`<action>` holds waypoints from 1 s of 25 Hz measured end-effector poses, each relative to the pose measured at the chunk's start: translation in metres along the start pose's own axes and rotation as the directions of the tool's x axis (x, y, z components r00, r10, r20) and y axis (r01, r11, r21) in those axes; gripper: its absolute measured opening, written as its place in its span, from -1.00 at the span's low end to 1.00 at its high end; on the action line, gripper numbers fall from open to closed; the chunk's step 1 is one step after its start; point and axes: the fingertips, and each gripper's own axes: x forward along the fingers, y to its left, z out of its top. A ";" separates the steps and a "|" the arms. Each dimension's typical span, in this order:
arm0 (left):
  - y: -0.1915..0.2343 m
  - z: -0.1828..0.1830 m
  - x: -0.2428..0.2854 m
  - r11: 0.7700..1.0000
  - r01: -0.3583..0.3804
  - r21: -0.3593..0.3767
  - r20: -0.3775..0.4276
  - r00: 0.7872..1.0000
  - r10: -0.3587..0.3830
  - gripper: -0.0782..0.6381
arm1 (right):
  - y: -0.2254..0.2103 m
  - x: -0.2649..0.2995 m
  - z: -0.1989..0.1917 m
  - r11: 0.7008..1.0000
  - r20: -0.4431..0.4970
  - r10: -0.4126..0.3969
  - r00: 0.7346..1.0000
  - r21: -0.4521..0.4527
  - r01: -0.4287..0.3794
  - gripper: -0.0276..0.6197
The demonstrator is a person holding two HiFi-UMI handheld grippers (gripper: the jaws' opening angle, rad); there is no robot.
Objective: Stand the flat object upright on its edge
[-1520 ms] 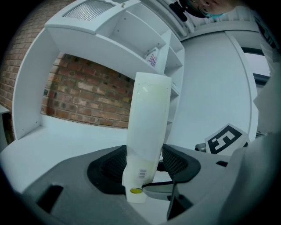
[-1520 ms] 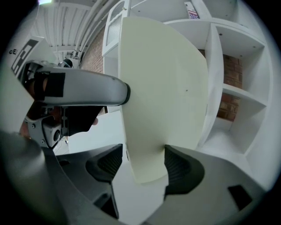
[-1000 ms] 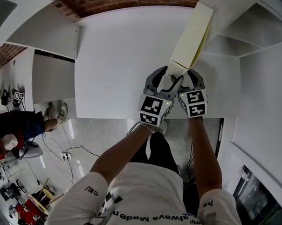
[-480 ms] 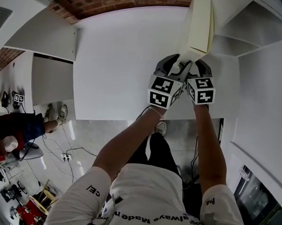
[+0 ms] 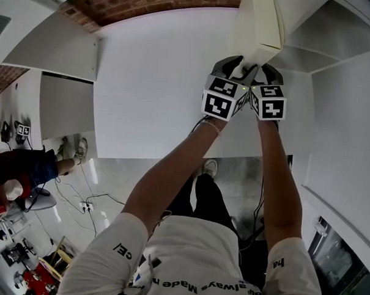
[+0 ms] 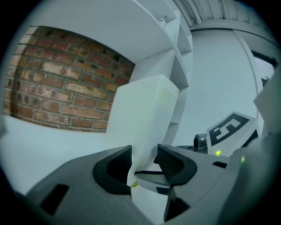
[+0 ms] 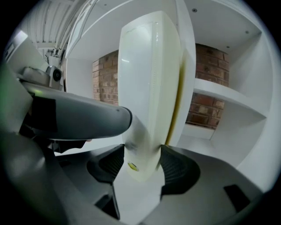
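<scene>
Object (image 7: 149,79) yellow edge (image 7: 179,85): right gripper view, not left

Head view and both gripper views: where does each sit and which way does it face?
Head view: on the person's head, looking steeply down at the white table; arms, torso, legs, left tool and right tool show.
Left gripper view: rides the left tool, faces the brick wall; its jaws, just closed further, pinch the cream board.
Right gripper view: rides the right tool, faces the shelves; jaws clamp the board.
Shared: both gripper views show the board and each other's tool.
</scene>
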 end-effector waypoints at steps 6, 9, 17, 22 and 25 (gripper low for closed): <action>0.003 0.005 0.019 1.000 0.008 0.023 -0.040 0.999 -0.007 -0.29 | -0.018 0.009 0.004 1.000 -0.010 -0.030 0.999 0.002 0.030 -0.13; 0.004 0.006 0.022 0.999 0.017 0.036 -0.059 0.998 -0.015 -0.29 | -0.021 0.010 0.006 0.999 -0.013 -0.040 0.999 -0.007 0.040 -0.13; 0.012 0.020 -0.034 1.000 0.005 0.004 -0.009 1.000 -0.005 -0.29 | -0.010 -0.020 0.008 0.998 0.032 -0.012 0.999 0.066 0.010 -0.19; 0.008 0.042 -0.097 1.000 0.001 -0.002 0.046 0.999 -0.001 -0.29 | 0.008 -0.065 0.027 0.998 0.083 0.002 0.997 0.064 -0.007 -0.28; 0.001 0.055 -0.140 1.000 0.009 0.014 0.077 0.997 -0.010 -0.30 | 0.026 -0.099 0.045 0.997 0.140 0.017 0.990 0.067 -0.027 -0.38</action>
